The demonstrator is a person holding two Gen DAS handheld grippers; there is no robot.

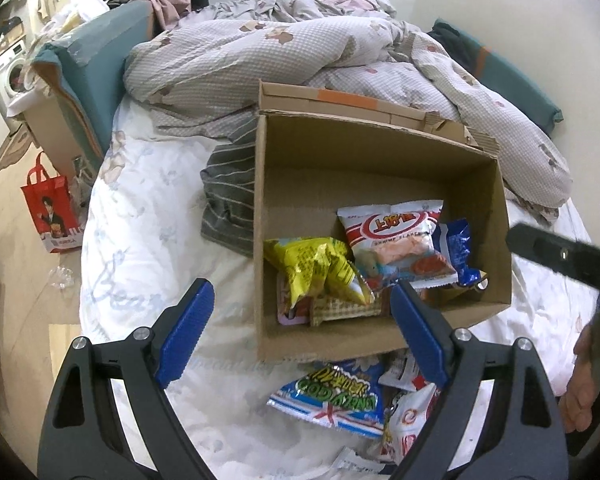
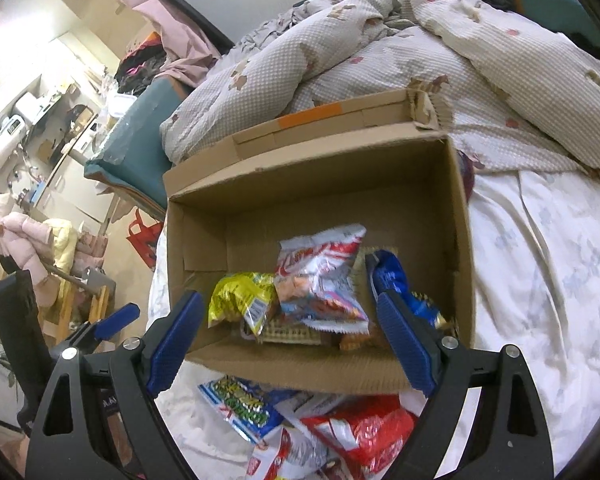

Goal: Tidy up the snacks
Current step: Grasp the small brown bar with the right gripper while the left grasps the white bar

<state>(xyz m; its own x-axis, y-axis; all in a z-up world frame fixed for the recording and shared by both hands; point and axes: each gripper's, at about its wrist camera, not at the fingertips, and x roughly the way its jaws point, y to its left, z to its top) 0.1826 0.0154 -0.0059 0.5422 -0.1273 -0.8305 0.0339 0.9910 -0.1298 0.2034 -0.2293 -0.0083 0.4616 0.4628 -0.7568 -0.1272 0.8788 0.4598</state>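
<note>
Two claws seen: left claw point(image 1: 300, 332) and right claw point(image 2: 288, 344), both spread wide, nothing gripped. One box point(image 1: 380, 160) set on bed point(image 1: 140, 240). Four packets made out inside: yellow point(image 1: 316, 268), white-red point(image 1: 396, 240), blue point(image 1: 456, 248), wafer point(image 1: 344, 308). Loose pile point(image 2: 300, 420) before box partly hidden, count unclear.

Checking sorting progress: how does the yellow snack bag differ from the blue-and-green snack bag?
The yellow snack bag lies inside the cardboard box; the blue-and-green snack bag lies outside on the bed sheet, against the box's near wall. The yellow one looks crumpled, the blue-and-green one flatter. Neither is held by a gripper.
</note>
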